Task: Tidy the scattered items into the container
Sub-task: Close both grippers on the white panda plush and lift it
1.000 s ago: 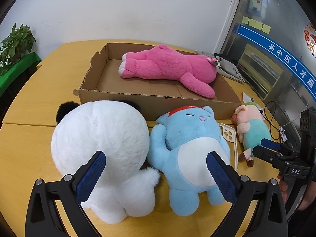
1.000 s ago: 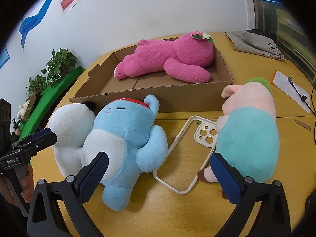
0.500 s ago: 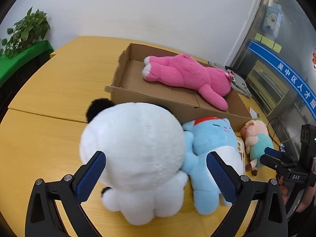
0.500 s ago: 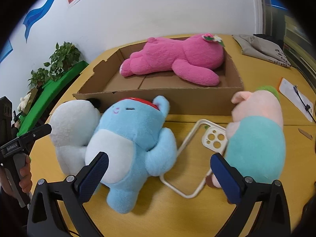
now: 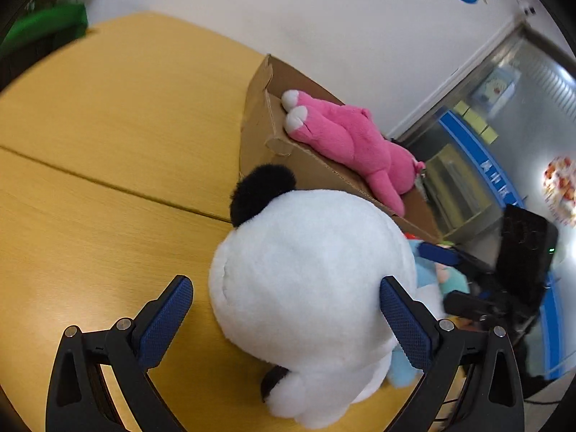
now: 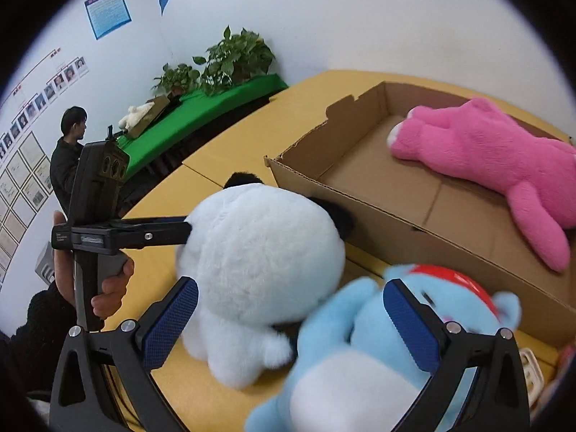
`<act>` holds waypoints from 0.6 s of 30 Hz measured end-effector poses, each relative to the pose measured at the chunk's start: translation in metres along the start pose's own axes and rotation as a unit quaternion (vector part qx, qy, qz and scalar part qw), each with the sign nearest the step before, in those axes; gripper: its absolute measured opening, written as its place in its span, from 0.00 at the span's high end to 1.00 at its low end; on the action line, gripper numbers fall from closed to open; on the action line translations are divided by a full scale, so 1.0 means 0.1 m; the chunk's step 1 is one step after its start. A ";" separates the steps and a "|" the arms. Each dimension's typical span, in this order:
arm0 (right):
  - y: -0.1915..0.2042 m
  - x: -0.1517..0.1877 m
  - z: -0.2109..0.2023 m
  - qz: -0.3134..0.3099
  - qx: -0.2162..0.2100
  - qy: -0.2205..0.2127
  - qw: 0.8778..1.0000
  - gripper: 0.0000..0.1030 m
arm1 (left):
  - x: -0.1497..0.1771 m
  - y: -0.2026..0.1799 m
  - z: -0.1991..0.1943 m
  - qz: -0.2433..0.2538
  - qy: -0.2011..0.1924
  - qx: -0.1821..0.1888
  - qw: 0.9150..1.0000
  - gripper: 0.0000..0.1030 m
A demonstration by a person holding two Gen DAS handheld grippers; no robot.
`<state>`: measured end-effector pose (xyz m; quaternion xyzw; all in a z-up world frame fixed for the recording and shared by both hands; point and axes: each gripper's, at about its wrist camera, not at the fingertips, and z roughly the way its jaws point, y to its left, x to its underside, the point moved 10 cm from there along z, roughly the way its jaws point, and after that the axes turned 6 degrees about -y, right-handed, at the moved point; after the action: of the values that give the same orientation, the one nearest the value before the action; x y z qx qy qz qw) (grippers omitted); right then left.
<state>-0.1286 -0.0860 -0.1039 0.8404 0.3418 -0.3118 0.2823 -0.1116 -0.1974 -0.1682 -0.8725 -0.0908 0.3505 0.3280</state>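
Observation:
A white plush panda (image 5: 313, 273) with black ears sits on the yellow table just before the cardboard box (image 5: 259, 133). My left gripper (image 5: 284, 309) is open, its jaws on either side of the panda's body. The panda (image 6: 259, 248) also shows in the right wrist view, with the left gripper (image 6: 180, 232) touching its side. A pink plush (image 6: 504, 158) lies in the box (image 6: 360, 194). A light blue plush (image 6: 378, 352) with a red cap lies before my open right gripper (image 6: 291, 324), partly between its jaws. In the left wrist view the right gripper (image 5: 453, 273) is behind the panda.
A white phone case (image 6: 531, 370) and a pink-and-teal plush (image 5: 450, 280) lie right of the blue plush, mostly hidden. Potted plants (image 6: 230, 61) stand on a green-covered bench (image 6: 201, 108) beyond the table. A person (image 6: 68, 151) stands at the far left.
Both grippers swung left and closer. My left gripper now straddles the white panda. My right gripper moved from the phone case toward the blue plush and panda.

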 end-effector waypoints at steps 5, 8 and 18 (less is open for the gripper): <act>0.11 0.05 0.49 -0.011 -0.049 0.056 0.997 0.00 | 0.08 0.01 0.17 -0.007 0.045 0.062 0.997 0.07; 0.20 0.08 0.63 -0.021 -0.049 0.065 0.996 0.07 | 0.08 0.03 0.13 -0.016 0.041 0.071 0.996 0.19; 0.32 0.00 0.18 -0.001 -0.052 -0.016 0.999 0.36 | -0.17 -0.59 -0.29 0.075 -0.017 0.043 0.996 0.31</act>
<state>-0.1101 -0.1181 -0.1072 0.8191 0.3538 -0.3074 0.3308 -0.1007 -0.1732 -0.1051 -0.8559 -0.0158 0.3924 0.3366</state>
